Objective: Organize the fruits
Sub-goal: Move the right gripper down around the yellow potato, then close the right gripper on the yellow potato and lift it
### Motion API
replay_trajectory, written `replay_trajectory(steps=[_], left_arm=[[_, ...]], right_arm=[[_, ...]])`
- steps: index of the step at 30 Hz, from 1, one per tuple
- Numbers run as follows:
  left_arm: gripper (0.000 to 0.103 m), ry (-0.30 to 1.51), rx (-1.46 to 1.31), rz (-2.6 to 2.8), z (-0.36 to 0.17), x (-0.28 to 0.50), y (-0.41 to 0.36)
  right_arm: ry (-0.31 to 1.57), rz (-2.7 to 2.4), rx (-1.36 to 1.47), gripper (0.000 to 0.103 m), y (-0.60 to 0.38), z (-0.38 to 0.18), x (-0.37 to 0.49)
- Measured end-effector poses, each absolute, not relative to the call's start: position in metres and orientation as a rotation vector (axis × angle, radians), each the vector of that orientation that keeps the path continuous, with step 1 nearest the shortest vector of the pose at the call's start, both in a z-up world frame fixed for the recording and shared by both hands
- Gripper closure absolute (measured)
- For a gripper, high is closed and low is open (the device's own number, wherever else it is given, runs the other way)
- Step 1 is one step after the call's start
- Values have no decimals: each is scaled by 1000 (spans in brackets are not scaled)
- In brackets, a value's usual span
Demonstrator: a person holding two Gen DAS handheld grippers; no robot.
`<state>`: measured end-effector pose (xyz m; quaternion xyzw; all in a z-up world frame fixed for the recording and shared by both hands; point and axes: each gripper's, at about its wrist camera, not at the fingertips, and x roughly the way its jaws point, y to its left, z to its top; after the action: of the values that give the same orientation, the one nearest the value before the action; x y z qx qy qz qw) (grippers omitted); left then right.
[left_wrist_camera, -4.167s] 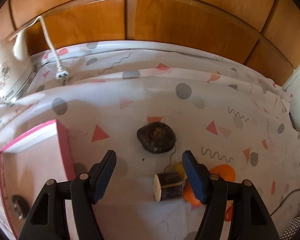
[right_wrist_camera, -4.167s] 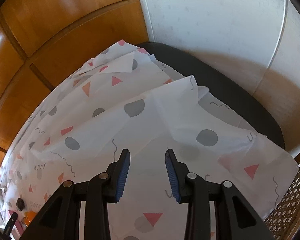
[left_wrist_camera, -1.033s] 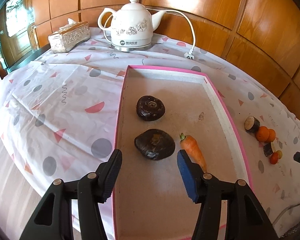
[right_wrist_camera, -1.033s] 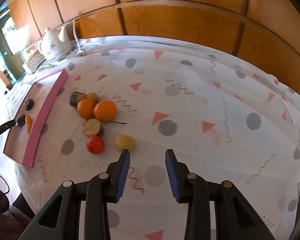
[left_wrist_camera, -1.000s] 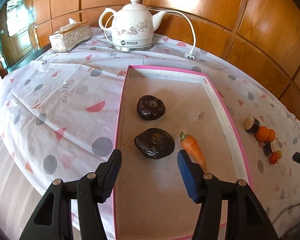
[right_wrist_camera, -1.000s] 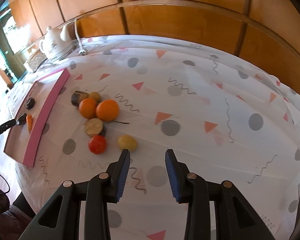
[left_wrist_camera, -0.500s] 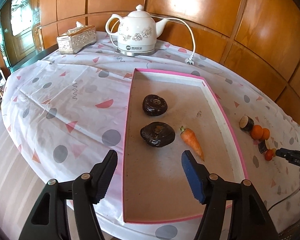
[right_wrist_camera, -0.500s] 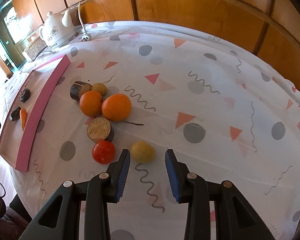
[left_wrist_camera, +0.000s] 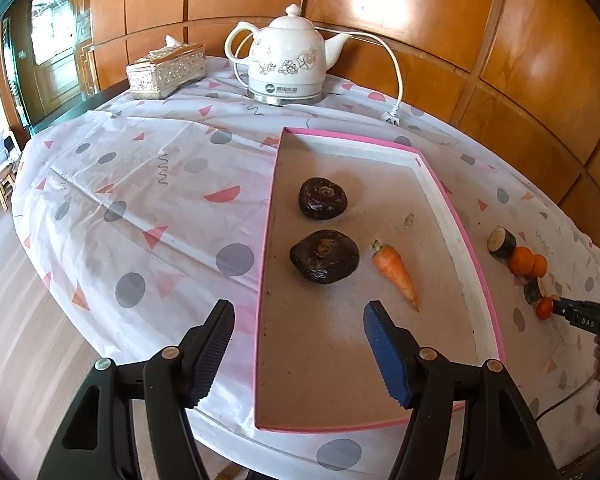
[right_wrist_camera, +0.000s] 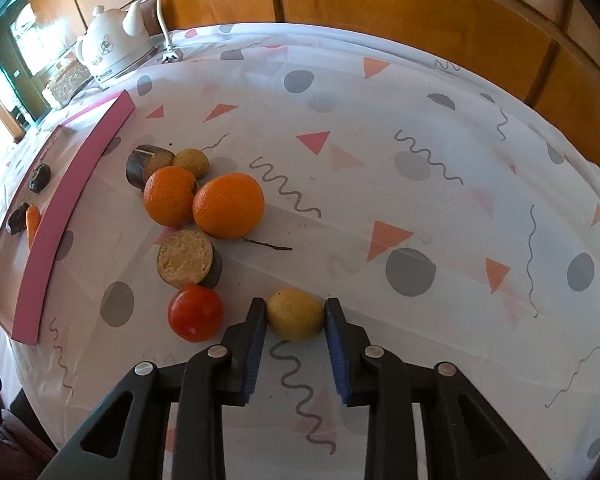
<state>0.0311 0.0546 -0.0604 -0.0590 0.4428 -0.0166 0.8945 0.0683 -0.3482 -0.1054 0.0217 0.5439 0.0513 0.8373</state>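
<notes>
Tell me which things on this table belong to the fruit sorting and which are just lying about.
Job:
- pink tray
- yellow fruit, between the right gripper fingers
- tomato
- two oranges

Lying about:
- kettle
- tissue box
- tablecloth

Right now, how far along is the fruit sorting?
Done: two dark round lumps and a small orange carrot lie in the pink-rimmed tray. In hand: the right gripper brackets a small yellow fruit, jaws not clearly closed. Left: two oranges, a red tomato, two cut dark pieces, another yellow fruit.
</notes>
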Motion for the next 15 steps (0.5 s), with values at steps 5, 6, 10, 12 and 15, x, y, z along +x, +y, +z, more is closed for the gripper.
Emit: replay_trajectory(steps=[5,6,10,12,15], left_arm=[[35,915,-112,-37,-59,27,51],[35,913,-111,-36,-59,26,51],[35,902,-117,-36,-56,24,52],[35,899,-121,-36,-55,23,53],[34,896,-127,-36,-55,22,55]], right_arm=[[1152,112,46,74,-349,-106,68],[1151,112,48,74,-349,-107,68],[1146,104,46,74,-349,-104,66],[1133,100,40,74,-348,-100,64],[1108,102,66,74,-347,-91,60]])
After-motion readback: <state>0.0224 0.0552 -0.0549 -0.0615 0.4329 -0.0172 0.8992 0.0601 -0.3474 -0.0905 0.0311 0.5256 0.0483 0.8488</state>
